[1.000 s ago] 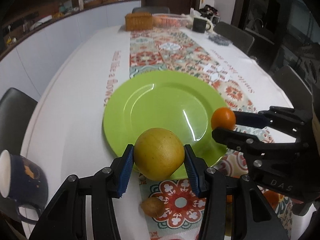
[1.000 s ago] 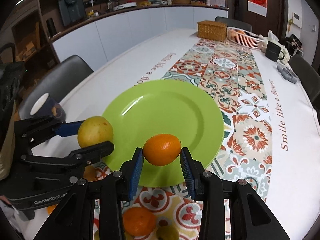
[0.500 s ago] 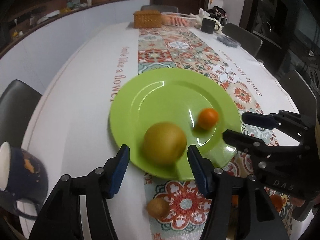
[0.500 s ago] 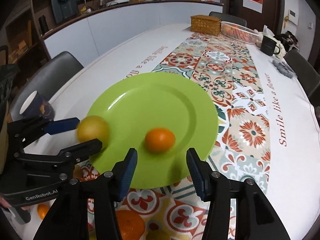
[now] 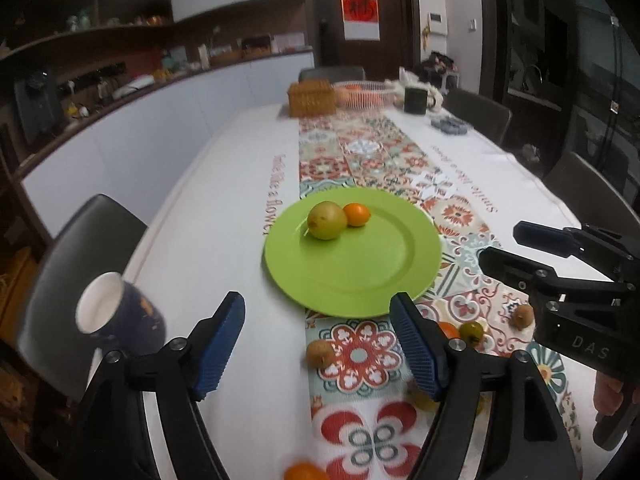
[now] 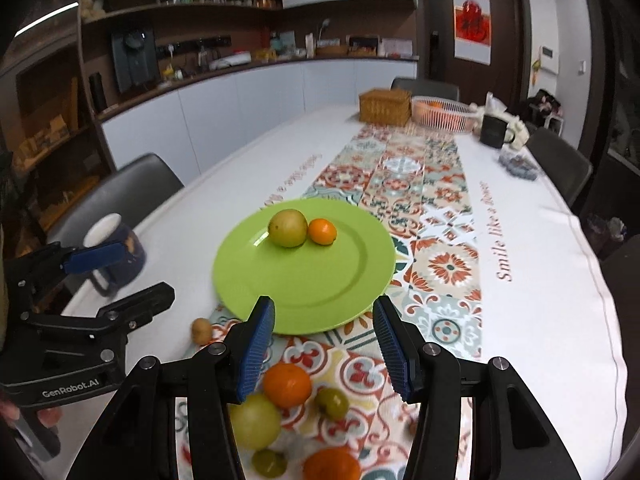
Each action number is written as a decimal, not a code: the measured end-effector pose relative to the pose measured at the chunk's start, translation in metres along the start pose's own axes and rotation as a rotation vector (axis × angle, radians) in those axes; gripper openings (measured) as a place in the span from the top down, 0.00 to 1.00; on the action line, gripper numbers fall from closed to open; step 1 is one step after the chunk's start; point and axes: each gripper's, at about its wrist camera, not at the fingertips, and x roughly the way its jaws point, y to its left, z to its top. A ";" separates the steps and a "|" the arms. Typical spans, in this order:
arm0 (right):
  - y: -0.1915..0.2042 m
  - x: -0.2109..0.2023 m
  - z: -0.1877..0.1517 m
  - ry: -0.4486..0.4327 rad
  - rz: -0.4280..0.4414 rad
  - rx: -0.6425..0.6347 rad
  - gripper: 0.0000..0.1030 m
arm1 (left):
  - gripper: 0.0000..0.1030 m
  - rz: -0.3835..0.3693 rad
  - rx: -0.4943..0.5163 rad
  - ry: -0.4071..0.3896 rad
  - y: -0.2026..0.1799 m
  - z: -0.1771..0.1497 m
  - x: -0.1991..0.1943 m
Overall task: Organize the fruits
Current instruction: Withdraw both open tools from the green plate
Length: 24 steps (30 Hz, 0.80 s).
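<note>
A green plate (image 5: pixel 360 276) (image 6: pixel 320 288) lies on the patterned runner. On its far side a yellow pear (image 5: pixel 326 220) (image 6: pixel 288 227) and a small orange (image 5: pixel 357 214) (image 6: pixel 322 231) rest touching each other. My left gripper (image 5: pixel 320 344) is open and empty, pulled back in front of the plate; it also shows in the right wrist view (image 6: pixel 108 272). My right gripper (image 6: pixel 324 344) is open and empty, near the plate's front edge. Loose fruit lies below it: an orange (image 6: pixel 287 385), a yellow fruit (image 6: pixel 256 420), small green fruits (image 6: pixel 331 402), another orange (image 6: pixel 332 465).
A dark blue mug (image 5: pixel 116 316) (image 6: pixel 116 248) stands at the table's left edge beside a grey chair (image 5: pixel 72 248). Small brown fruits (image 5: pixel 319 354) (image 5: pixel 523 316) lie on the runner. A wicker box (image 5: pixel 312 98), pink basket (image 5: pixel 364 94) and black mug (image 5: pixel 415 100) stand at the far end.
Both grippers let go of the pear and the orange onto the plate, opened wider, and drew back and up. The two fruits now sit together on the plate's far side.
</note>
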 end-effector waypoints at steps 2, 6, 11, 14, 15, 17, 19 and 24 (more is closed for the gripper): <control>0.003 -0.015 -0.004 -0.025 -0.009 -0.003 0.49 | 0.27 0.018 -0.007 -0.020 -0.001 -0.005 -0.015; 0.014 -0.046 -0.016 -0.064 -0.023 -0.012 0.49 | 0.23 0.050 -0.001 -0.061 -0.003 -0.017 -0.044; 0.022 -0.071 -0.030 -0.088 -0.025 -0.008 0.40 | 0.20 0.055 -0.008 -0.087 -0.003 -0.033 -0.073; 0.026 -0.083 -0.040 -0.090 -0.022 0.008 0.37 | 0.18 0.058 -0.019 -0.101 -0.002 -0.042 -0.088; 0.028 -0.086 -0.043 -0.093 -0.027 0.006 0.37 | 0.17 0.060 -0.021 -0.105 -0.002 -0.044 -0.092; 0.030 -0.090 -0.049 -0.092 -0.033 0.013 0.37 | 0.17 0.071 -0.019 -0.111 -0.002 -0.052 -0.101; 0.031 -0.095 -0.056 -0.092 -0.031 0.026 0.37 | 0.17 0.077 -0.018 -0.113 -0.001 -0.060 -0.107; 0.039 -0.108 -0.073 -0.118 -0.063 0.011 0.37 | 0.17 0.099 -0.014 -0.114 -0.002 -0.083 -0.117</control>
